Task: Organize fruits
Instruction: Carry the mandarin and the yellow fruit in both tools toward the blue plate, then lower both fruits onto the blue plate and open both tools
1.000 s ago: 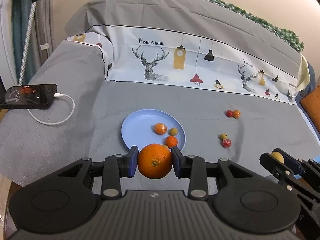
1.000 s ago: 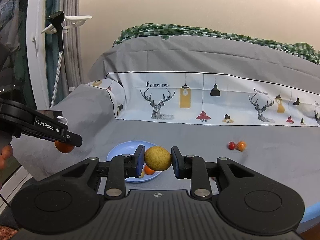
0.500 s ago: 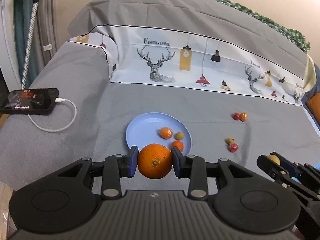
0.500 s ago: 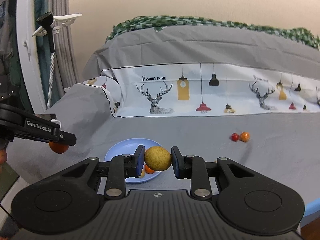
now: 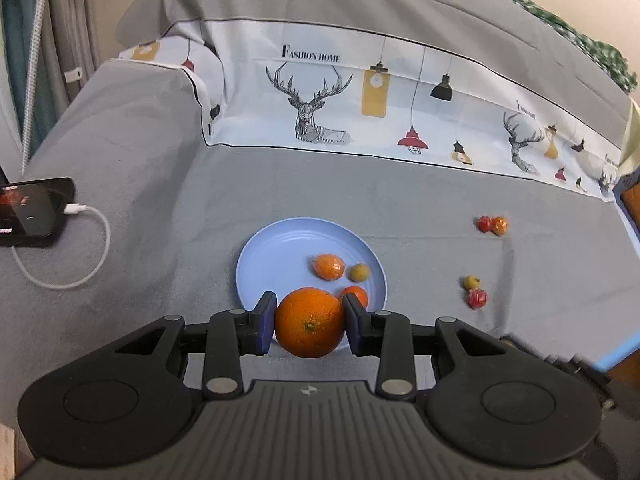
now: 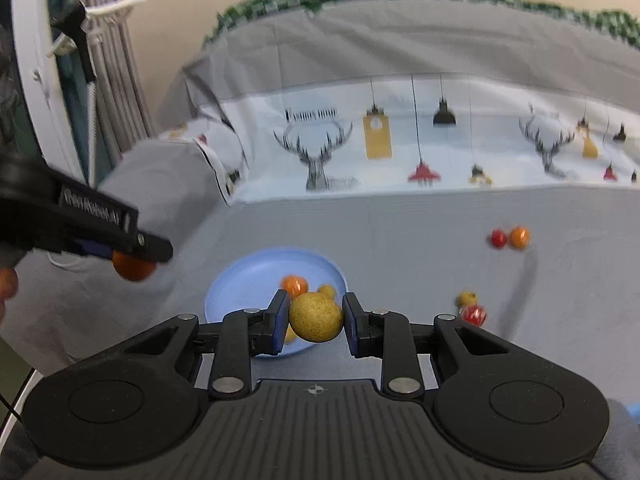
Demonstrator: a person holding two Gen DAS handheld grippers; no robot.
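Left gripper (image 5: 309, 322) clamped on the big orange (image 5: 309, 321), just near of the blue plate (image 5: 280, 248). Right gripper (image 6: 316, 317) clamped on the yellow fruit (image 6: 316, 317), over the plate's near edge. Best to lower slowly onto bare plate, then let go gently so nothing rolls off.

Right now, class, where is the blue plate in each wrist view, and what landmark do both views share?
Left wrist: plate at centre, just beyond the orange.
Right wrist: plate left of centre, behind the yellow fruit.
Shared landmark: the red and orange pair lying at the right.
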